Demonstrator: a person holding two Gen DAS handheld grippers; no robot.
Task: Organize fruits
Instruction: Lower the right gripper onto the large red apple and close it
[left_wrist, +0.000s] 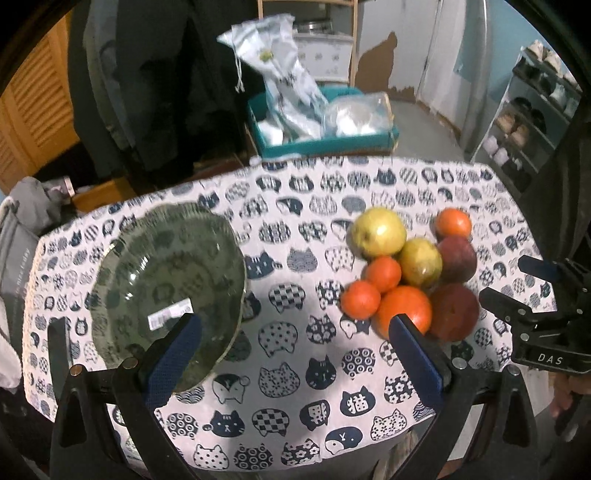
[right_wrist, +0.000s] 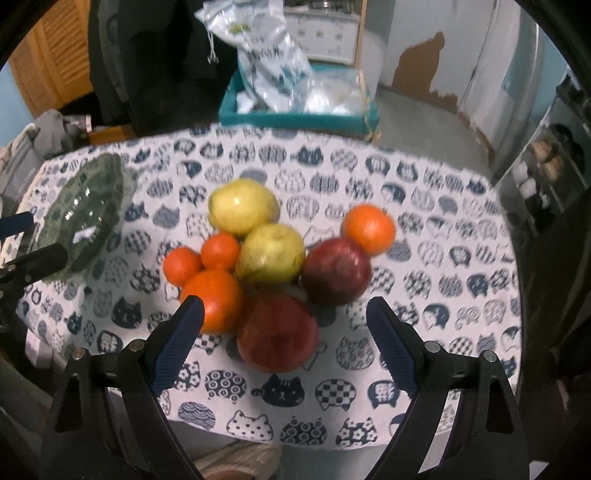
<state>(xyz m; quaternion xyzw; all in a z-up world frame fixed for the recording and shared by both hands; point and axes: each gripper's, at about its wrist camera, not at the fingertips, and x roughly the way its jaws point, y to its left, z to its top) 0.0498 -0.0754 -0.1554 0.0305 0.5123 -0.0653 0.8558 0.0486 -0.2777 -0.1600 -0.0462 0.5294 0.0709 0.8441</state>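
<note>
Both grippers are hanging wide open, holding nothing; right gripper (right_wrist: 284, 321) is nearing the red apple (right_wrist: 277, 332) at lower centre, so closing on it seems next; glass bowl (right_wrist: 83, 214) is waiting at left.

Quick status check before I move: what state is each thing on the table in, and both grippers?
Glass bowl: upright on the tablecloth, no fruit in it, sticker inside.
Fruit pile: eight pieces clustered on the cloth, none in the bowl.
Front red apple: on the cloth, ungripped, nearest the right gripper.
Left gripper: open, holding nothing.
Right gripper: open, holding nothing, aimed at the pile.
</note>
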